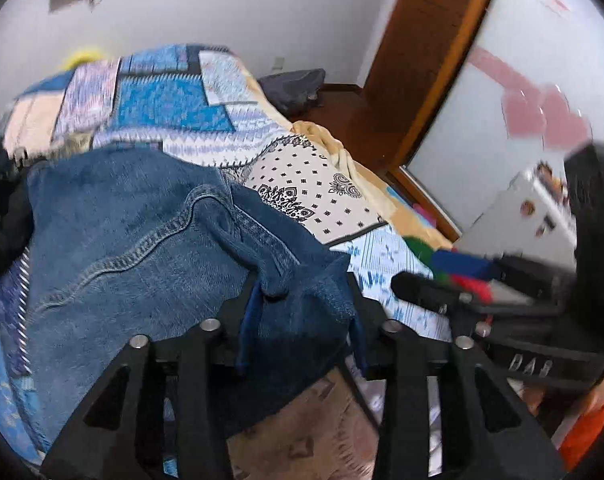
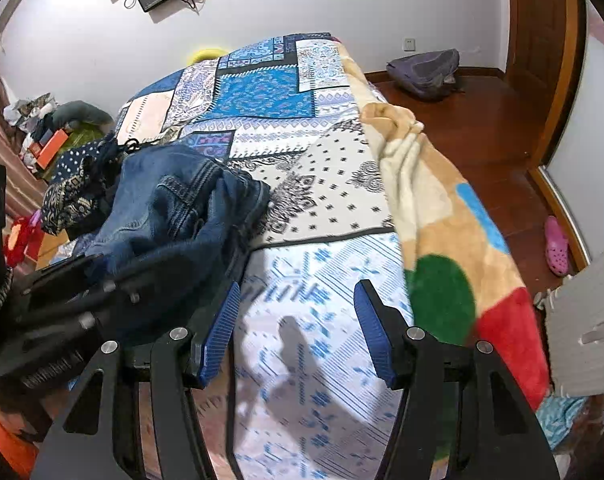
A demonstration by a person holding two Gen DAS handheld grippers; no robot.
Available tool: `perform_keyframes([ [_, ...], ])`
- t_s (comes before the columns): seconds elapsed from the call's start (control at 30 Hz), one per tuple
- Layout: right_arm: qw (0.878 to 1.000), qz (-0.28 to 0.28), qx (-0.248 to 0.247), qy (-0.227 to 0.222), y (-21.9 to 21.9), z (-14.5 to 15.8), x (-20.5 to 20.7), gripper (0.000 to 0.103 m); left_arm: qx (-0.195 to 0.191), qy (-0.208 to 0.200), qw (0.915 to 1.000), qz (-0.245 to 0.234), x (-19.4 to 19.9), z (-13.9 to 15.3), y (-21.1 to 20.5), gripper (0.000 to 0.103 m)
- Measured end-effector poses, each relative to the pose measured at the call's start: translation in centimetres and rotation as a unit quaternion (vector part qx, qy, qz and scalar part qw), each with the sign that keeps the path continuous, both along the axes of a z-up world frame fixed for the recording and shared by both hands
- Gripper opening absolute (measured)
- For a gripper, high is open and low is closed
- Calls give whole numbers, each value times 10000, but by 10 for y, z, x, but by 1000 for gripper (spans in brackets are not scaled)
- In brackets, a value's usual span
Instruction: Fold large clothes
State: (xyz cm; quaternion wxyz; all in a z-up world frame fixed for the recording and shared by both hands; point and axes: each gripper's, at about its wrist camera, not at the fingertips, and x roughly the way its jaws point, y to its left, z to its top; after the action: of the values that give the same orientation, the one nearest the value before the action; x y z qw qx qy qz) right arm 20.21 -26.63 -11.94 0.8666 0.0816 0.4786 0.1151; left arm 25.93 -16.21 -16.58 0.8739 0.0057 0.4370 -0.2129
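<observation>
Blue denim jeans [image 1: 141, 240] lie bunched on the patterned bedspread [image 1: 314, 188]. In the left wrist view my left gripper [image 1: 302, 312] has denim draped over and between its fingers; the fingertips are hidden, and it looks shut on the cloth. In the right wrist view the jeans [image 2: 173, 208] are heaped at the left, with the left gripper [image 2: 113, 280] buried in them. My right gripper [image 2: 297, 328] is open and empty, its blue pads [image 2: 221, 328] wide apart over the bedspread [image 2: 302, 184], just right of the jeans. It also shows in the left wrist view [image 1: 442, 280].
More dark patterned clothes [image 2: 73, 184] lie left of the jeans. A fleece blanket [image 2: 442, 240] with coloured spots hangs over the bed's right edge. A grey bag [image 2: 426, 68] and a pink shoe [image 2: 556, 245] are on the wooden floor. Clutter stands at the far left.
</observation>
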Motion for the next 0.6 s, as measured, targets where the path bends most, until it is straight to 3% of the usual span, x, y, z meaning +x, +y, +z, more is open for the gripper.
perform_keyframes([
  [0.07, 9999, 102, -58, -89, 4, 4, -2, 55, 104, -146, 9998, -53, -11, 10, 1, 61],
  [0.23, 9989, 321, -8, -342, 12, 18, 7, 55, 227, -705, 9971, 150, -32, 45, 36, 70],
  [0.3, 9975, 476, 89, -511, 18, 29, 6, 55, 315, -853, 9953, 328, -32, 52, 54, 82],
  [0.4, 9946, 768, 212, -671, 30, 40, 9, 56, 548, -1033, 9906, 705, -35, 55, 84, 88],
  [0.6, 9907, 1219, 255, -553, 67, 27, 23, 62, 913, -486, 9880, 1142, -23, 22, 134, 88],
])
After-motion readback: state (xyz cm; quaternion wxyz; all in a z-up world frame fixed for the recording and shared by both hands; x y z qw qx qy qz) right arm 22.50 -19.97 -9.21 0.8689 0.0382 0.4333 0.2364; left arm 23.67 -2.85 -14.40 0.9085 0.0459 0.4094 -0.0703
